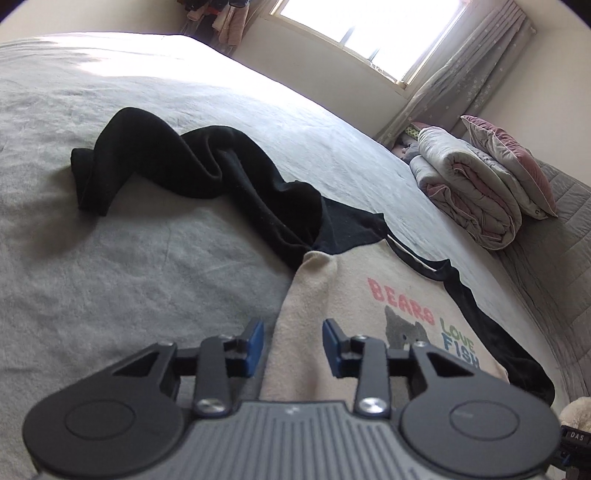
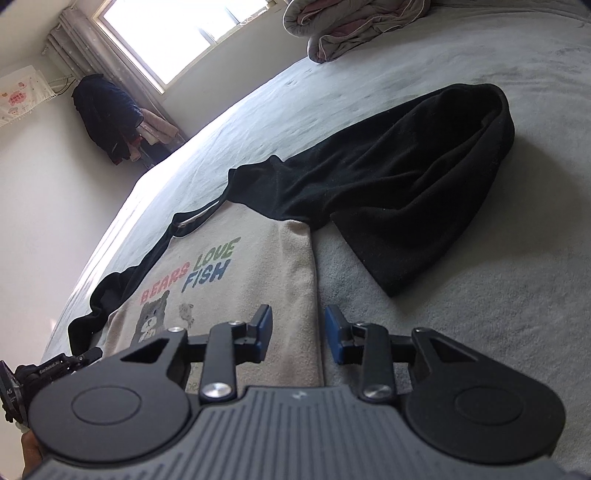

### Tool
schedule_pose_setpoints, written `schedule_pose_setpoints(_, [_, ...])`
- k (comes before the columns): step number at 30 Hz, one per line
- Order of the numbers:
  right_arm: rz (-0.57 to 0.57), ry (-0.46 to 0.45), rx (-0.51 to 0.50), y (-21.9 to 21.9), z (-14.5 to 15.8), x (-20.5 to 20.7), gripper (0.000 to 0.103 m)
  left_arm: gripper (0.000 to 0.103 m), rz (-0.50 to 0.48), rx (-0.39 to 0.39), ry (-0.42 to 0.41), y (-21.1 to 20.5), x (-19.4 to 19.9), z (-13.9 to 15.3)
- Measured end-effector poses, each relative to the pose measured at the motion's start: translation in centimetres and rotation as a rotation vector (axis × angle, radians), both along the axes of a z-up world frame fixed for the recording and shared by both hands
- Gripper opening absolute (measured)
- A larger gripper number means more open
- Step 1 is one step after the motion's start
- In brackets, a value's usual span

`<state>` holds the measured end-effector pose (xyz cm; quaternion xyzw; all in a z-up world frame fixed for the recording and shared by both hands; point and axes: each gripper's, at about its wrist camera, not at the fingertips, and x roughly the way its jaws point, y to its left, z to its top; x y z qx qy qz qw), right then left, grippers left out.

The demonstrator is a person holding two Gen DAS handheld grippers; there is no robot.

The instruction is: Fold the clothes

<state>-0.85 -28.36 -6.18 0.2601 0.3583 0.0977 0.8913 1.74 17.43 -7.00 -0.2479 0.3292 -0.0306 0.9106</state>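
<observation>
With both the left gripper [image 1: 293, 341] and right gripper [image 2: 298, 332] spread empty, each should pinch the sweatshirt [image 2: 236, 280] hem edges evenly before lifting.

The right gripper [image 2: 298, 334], its blue-padded fingers spread apart, hovers over the right edge of a cream sweatshirt with black sleeves [image 2: 236, 273] lying flat on a grey bedspread [image 2: 461, 314]. One black sleeve [image 2: 406, 184] sprawls far right. The print reads "BEARS LOVE FISH". A folded quilt [image 2: 351, 26] lies far off, near a bright window [image 2: 177, 33].
</observation>
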Motion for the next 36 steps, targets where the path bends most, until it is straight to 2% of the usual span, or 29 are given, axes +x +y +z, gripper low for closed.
schedule_pose_setpoints(2, [-0.022,-0.012,-0.045,0.4,0.1,-0.3,0.009,0.006,0.021,0.063,-0.015,-0.8,-0.3,0.2])
schedule_pose_setpoints(4, [-0.042,-0.024,-0.094,0.8,0.3,-0.4,0.008,0.006,0.061,0.138,-0.065,-1.5,-1.0,1.0])
schedule_pose_setpoints(6, [-0.053,-0.032,-0.15,1.2,0.3,-0.5,0.008,0.006,0.058,0.189,-0.051,-1.9,-0.8,1.0])
schedule_pose_setpoints(8, [-0.05,-0.029,-0.163,1.2,-0.1,-0.4,0.008,0.01,0.042,0.231,-0.012,-2.2,-0.3,0.1])
schedule_pose_setpoints(10, [-0.042,-0.03,-0.146,1.0,-0.2,-0.4,0.011,0.013,0.036,0.209,-0.013,-1.8,-0.5,0.4])
schedule_pose_setpoints(12, [-0.039,-0.02,-0.096,0.5,-0.1,-0.5,0.018,0.022,0.031,0.166,0.003,-1.0,-0.8,0.8])
schedule_pose_setpoints(13, [-0.039,-0.011,-0.072,0.2,0.0,-0.6,0.018,0.025,0.029,0.145,0.014,-0.6,-1.1,0.9])
schedule_pose_setpoints(17, [-0.024,0.018,-0.008,-0.7,0.2,-1.5,0.02,0.026,0.006,0.075,0.048,0.6,-2.4,1.2])
schedule_pose_setpoints(22, [0.018,0.04,0.031,-0.7,0.3,-3.0,0.021,0.026,-0.064,0.054,0.073,0.9,-3.9,1.1])
schedule_pose_setpoints(26, [0.052,0.044,0.0,-0.1,0.5,-4.1,0.021,0.022,-0.113,0.101,0.065,0.6,-5.3,1.0])
schedule_pose_setpoints(27, [0.058,0.042,-0.025,0.2,0.5,-4.3,0.018,0.009,-0.115,0.132,0.063,0.4,-5.7,1.0])
schedule_pose_setpoints(28, [0.059,0.036,-0.069,0.5,0.6,-4.6,0.015,0.006,-0.112,0.164,0.063,0.2,-6.0,0.9])
schedule_pose_setpoints(29, [0.055,0.032,-0.12,0.9,0.6,-4.7,0.006,0.006,-0.11,0.199,0.058,0.0,-6.3,0.8])
schedule_pose_setpoints(31, [0.053,0.022,-0.158,1.1,0.5,-4.8,0.006,0.006,-0.114,0.262,0.04,-0.8,-6.7,1.0])
schedule_pose_setpoints(32, [0.05,0.018,-0.163,1.2,0.5,-4.8,0.007,0.01,-0.115,0.293,0.028,-1.0,-6.9,1.1])
schedule_pose_setpoints(34, [0.045,-0.008,-0.197,1.6,0.9,-5.1,0.017,0.016,-0.099,0.333,-0.005,-1.2,-7.3,1.6])
schedule_pose_setpoints(35, [0.039,-0.031,-0.229,2.0,1.2,-5.3,0.022,0.023,-0.093,0.336,-0.026,-1.3,-7.5,1.9])
schedule_pose_setpoints(36, [0.033,-0.053,-0.26,2.4,1.5,-5.5,0.022,0.034,-0.087,0.34,-0.047,-1.5,-7.7,2.1])
